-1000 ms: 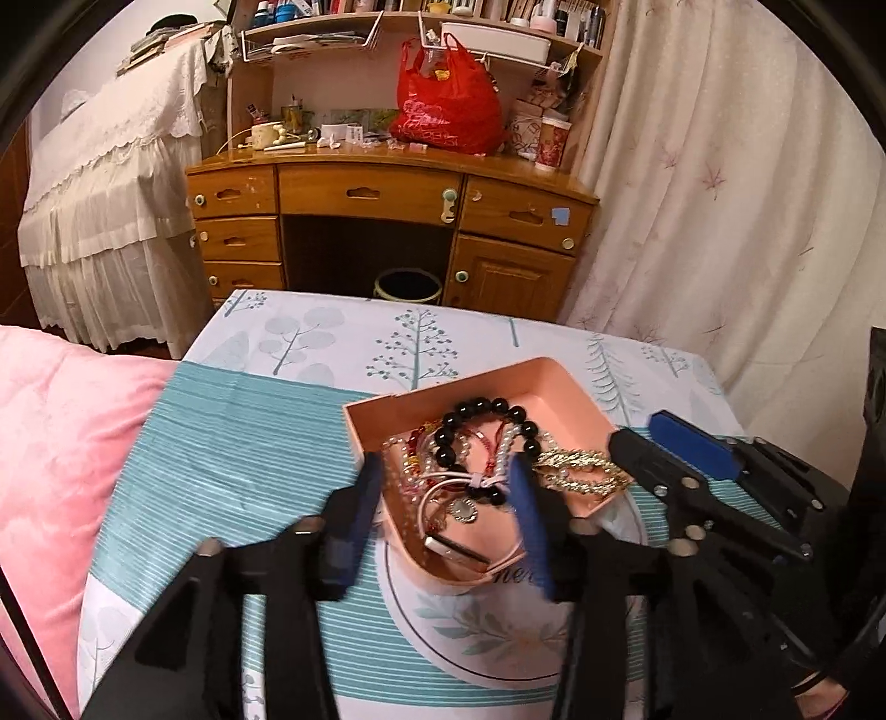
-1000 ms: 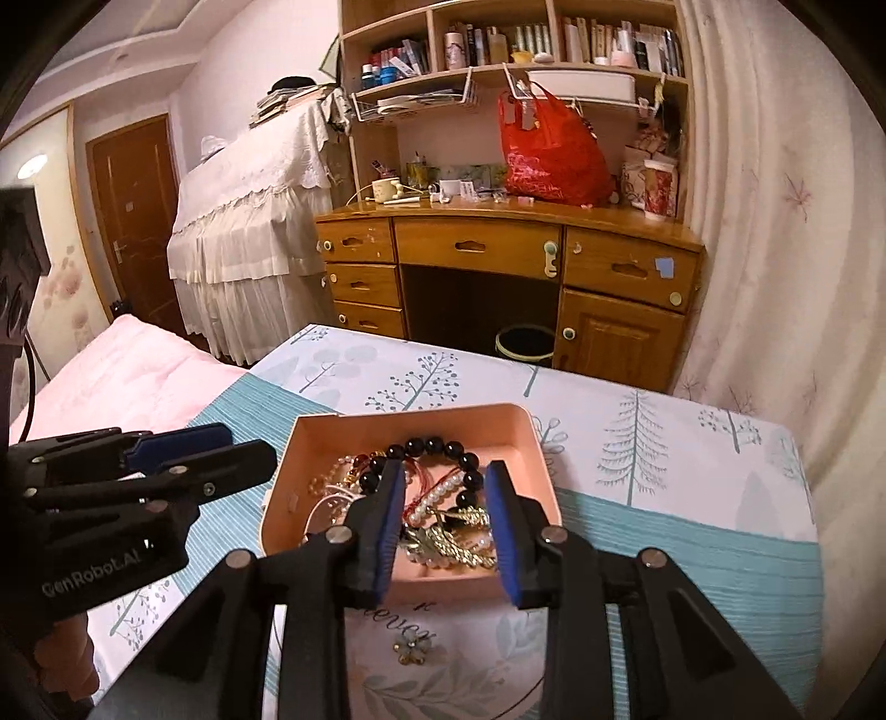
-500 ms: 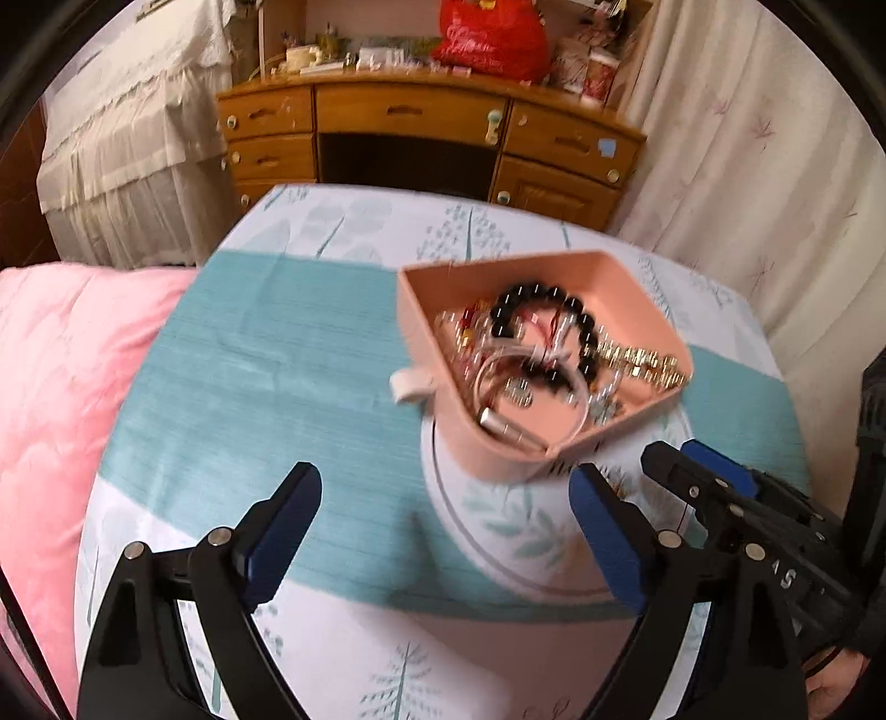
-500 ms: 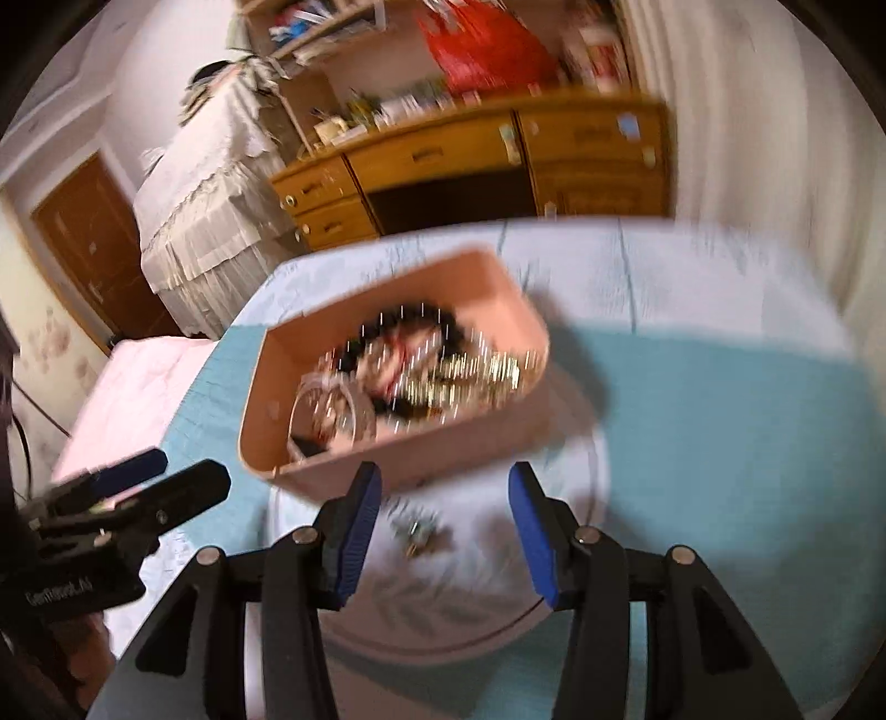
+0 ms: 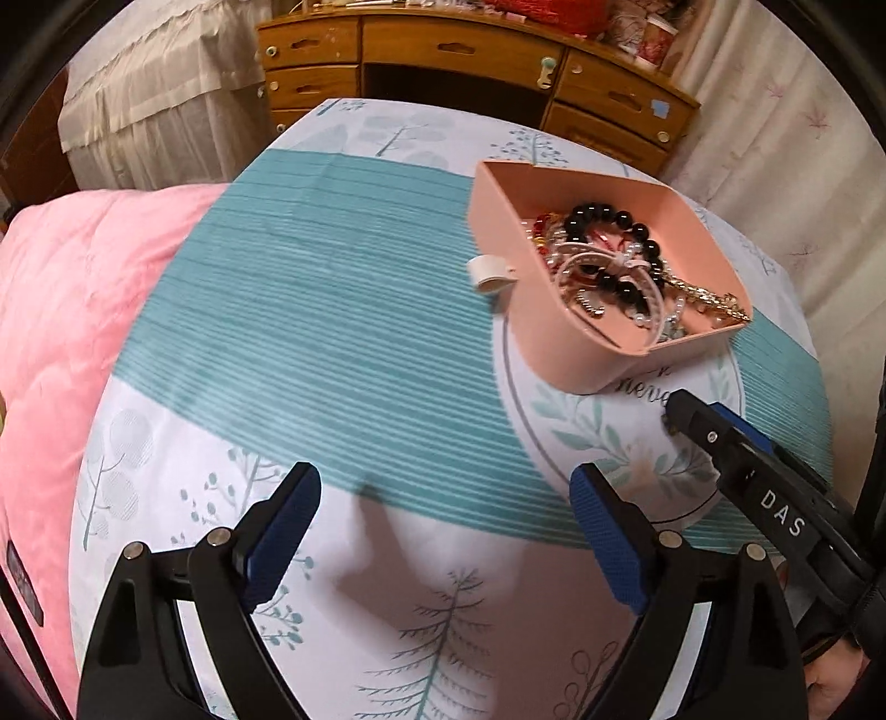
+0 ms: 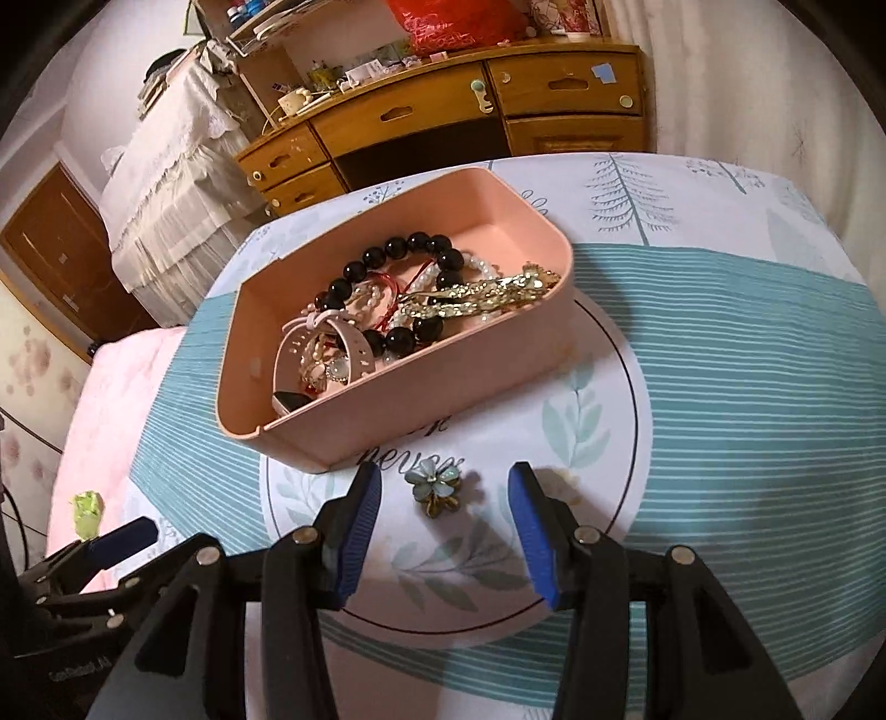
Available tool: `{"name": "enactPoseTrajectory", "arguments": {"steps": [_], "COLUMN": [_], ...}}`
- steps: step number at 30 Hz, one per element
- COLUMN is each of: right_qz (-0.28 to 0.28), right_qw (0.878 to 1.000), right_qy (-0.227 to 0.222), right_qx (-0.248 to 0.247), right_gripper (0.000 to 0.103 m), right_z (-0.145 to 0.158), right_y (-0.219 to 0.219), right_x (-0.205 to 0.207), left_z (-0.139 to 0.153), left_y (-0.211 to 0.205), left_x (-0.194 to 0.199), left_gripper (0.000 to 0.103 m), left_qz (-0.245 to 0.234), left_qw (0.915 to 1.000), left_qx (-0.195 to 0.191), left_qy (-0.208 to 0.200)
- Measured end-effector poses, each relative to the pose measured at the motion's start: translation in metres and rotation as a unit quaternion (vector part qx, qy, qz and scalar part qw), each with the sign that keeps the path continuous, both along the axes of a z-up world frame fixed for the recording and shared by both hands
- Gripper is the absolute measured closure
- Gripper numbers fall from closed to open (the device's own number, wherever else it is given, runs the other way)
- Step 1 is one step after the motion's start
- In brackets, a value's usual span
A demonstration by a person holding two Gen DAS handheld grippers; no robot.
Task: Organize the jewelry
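With our right claw (image 6: 443, 515) parted, its jaws just closing around but not gripping the flower brooch (image 6: 437, 487) lying on the bedspread (image 6: 747, 360) beside the pink tray (image 6: 415, 404), and our left claw (image 5: 443, 531) wide and empty, we risk pinching soft cloth with the brooch.

**The Room We See**

We see a wooden desk (image 6: 470, 111) with drawers at the back of the room. Shelves (image 6: 310, 22) stand on top of it, full of little things. A red bag (image 6: 459, 19) sits up there too. Pale curtains (image 5: 775, 127) hang on the right. A white frilly cloth (image 6: 166, 183) covers something tall on the left, near a brown door (image 6: 61, 249). The light is warm.
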State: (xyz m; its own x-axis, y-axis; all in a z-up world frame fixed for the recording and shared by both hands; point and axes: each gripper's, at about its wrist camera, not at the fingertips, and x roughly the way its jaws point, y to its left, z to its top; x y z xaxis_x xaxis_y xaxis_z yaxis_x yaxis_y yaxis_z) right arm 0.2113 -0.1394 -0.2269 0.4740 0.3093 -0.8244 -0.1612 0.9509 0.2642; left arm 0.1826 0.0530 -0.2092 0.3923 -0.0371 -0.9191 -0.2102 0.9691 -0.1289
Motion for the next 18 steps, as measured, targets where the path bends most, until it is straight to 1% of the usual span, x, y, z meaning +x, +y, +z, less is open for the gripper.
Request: {"name": "enactPoseTrajectory", "arguments": {"steps": [1, 3, 4, 9, 12, 15, 18], "right_qz": [0.001, 0.003, 0.005, 0.013, 0.029, 0.051, 0.080], "right_qw": [1.000, 1.000, 1.000, 1.000, 0.999, 0.997, 0.993], "right_qy": [0.000, 0.000, 0.002, 0.008, 0.001, -0.018, -0.062], "right_qx": [-0.003, -0.009, -0.007, 0.026, 0.040, 0.056, 0.060], "right_gripper": [0.063, 0.078, 0.082, 0.082, 0.082, 0.082, 0.082], "right_z": [-0.001, -0.001, -0.002, 0.003, 0.016, 0.034, 0.056], "right_y": [0.001, 0.004, 0.005, 0.009, 0.016, 0.025, 0.034], "right_x": [0.000, -0.001, -0.001, -0.002, -0.005, -0.008, -0.011], "left_z": [0.000, -0.001, -0.001, -0.003, -0.003, -0.004, -0.002], "left_y": [0.004, 0.010, 0.014, 0.029, 0.037, 0.045, 0.051], "left_x": [-0.001, -0.004, -0.005, -0.008, -0.009, -0.010, -0.014], "left_gripper": [0.013, 0.013, 0.013, 0.013, 0.013, 0.013, 0.013], "left_qz": [0.003, 0.007, 0.009, 0.023, 0.025, 0.022, 0.015], "left_qw": [1.0000, 1.0000, 1.0000, 0.9997, 0.9996, 0.9997, 0.9999], "left_qx": [0.001, 0.000, -0.001, -0.008, -0.010, -0.008, -0.002], "left_qy": [0.001, 0.002, 0.003, 0.007, 0.010, 0.012, 0.008]}}
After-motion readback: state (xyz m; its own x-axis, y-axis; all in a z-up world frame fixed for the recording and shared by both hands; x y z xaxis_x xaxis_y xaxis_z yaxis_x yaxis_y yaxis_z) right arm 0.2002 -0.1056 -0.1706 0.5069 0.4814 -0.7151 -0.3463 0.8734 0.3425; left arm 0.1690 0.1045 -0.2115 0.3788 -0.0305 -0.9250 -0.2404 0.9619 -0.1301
